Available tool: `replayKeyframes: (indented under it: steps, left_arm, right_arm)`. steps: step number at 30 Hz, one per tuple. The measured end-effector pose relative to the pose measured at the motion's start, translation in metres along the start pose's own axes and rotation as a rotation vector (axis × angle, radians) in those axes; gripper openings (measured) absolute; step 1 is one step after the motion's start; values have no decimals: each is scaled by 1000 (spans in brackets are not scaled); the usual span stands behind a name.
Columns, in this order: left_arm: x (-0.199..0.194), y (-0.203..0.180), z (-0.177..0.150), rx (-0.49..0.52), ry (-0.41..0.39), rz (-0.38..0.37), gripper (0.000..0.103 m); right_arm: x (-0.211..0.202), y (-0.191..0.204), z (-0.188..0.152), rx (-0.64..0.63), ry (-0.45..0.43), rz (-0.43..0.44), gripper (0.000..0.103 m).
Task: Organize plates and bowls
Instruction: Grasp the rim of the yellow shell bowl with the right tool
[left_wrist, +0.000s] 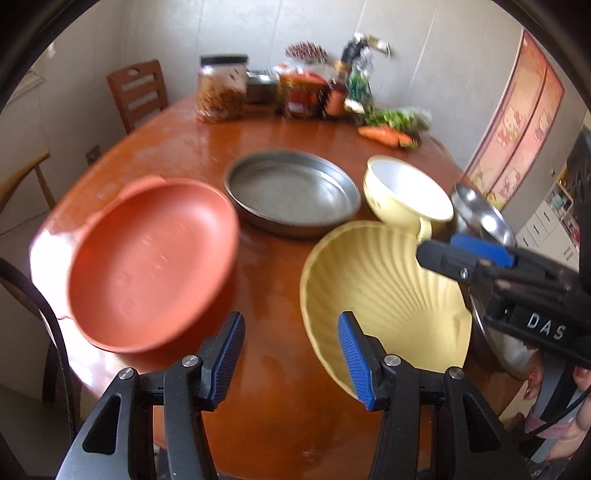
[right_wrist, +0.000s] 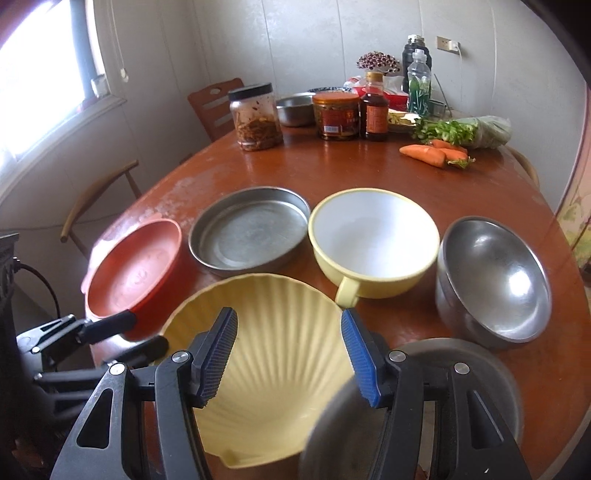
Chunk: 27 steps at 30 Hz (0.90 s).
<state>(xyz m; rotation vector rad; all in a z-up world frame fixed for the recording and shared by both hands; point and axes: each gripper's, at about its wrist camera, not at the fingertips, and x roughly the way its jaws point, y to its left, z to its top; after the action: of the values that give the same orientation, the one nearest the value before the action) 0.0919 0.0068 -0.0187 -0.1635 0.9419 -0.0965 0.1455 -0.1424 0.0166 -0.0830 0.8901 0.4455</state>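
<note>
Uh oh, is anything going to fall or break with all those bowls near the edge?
Maybe. The yellow shell-shaped plate sits at the near edge of the wooden table, so a bump from the open right gripper above it might slide it off. The shiny steel bowl also sits close to the rim at the right. The yellow handled bowl touches the shell plate, so moving one may knock the other.

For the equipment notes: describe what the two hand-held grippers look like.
Both match. The left hand-held gripper has a black frame with cut-out openings, silver round bolts at the pivots, and two fingers faced with ribbed blue pads. The right hand-held gripper is built the same; seen from the left camera, its body carries white letters "DAS" and a thin black cable.
</note>
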Motion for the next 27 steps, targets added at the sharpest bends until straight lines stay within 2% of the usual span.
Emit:
replayKeyframes:
  steps: [4, 10, 13, 27]
  left_arm:
    - [11, -9, -4, -4, 28, 8, 52]
    - [16, -20, -2, 40, 31, 41, 52]
    - [14, -20, -4, 64, 34, 65, 49]
    - [2, -6, -13, 47, 42, 39, 47]
  right_arm:
    - [5, -5, -1, -6, 25, 4, 60]
    - [13, -9, 0, -10, 52, 18, 60]
    - [18, -9, 2, -14, 64, 25, 61]
    - [37, -1, 6, -74, 131, -22, 61]
